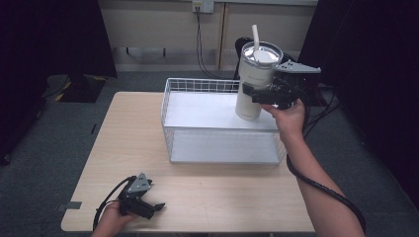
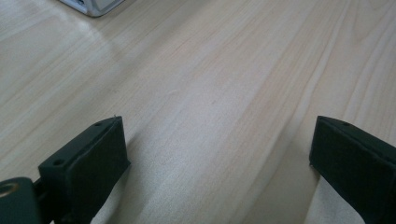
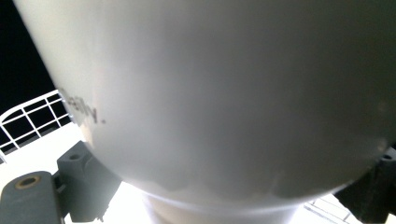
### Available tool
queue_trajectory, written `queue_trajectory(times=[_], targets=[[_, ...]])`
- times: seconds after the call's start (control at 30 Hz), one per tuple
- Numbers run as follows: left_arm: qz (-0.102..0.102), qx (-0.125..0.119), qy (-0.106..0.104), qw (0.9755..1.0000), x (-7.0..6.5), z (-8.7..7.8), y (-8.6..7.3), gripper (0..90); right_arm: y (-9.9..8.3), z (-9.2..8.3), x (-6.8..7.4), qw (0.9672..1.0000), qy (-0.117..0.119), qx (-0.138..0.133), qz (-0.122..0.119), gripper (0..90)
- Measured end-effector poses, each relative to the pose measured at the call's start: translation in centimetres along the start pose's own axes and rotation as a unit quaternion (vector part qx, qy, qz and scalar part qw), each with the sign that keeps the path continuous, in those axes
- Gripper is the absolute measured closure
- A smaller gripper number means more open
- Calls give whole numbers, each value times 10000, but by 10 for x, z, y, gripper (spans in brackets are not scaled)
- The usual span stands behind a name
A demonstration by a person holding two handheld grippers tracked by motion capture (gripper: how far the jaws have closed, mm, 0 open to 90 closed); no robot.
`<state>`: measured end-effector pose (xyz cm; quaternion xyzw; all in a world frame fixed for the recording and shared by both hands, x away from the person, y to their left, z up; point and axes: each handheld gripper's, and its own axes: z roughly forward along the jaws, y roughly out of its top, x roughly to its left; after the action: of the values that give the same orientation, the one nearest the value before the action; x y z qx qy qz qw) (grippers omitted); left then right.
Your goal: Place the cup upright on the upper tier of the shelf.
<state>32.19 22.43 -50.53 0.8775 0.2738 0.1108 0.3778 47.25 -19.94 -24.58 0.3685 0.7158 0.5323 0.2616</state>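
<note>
Right gripper [image 1: 258, 93] clamps white tumbler [image 1: 254, 81] at mid-body, jaws either side, so cup stays upright and straw [image 1: 256, 36] points up. Tumbler hangs over upper shelf of white wire rack [image 1: 170, 106], near its right rear corner; base looks just above shelf or touching it, hard to tell. Left gripper [image 1: 157, 206] rests on wooden table [image 1: 128, 133] at near left edge, jaws wide apart, holding nothing, parked well clear of rack.

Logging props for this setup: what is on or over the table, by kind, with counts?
Tumbler with straw: 1
White wire basket: 1
Handheld grippers: 2, left gripper, right gripper
Total: 4
</note>
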Motion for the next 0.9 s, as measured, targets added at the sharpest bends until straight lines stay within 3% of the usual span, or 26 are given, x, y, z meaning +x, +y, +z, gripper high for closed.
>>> queue_trajectory(times=[0.9], targets=[[-32, -2, 2, 10000, -1, -1, -1, 35, -2, 0, 1, 10000, -21, -15, -3, 86]])
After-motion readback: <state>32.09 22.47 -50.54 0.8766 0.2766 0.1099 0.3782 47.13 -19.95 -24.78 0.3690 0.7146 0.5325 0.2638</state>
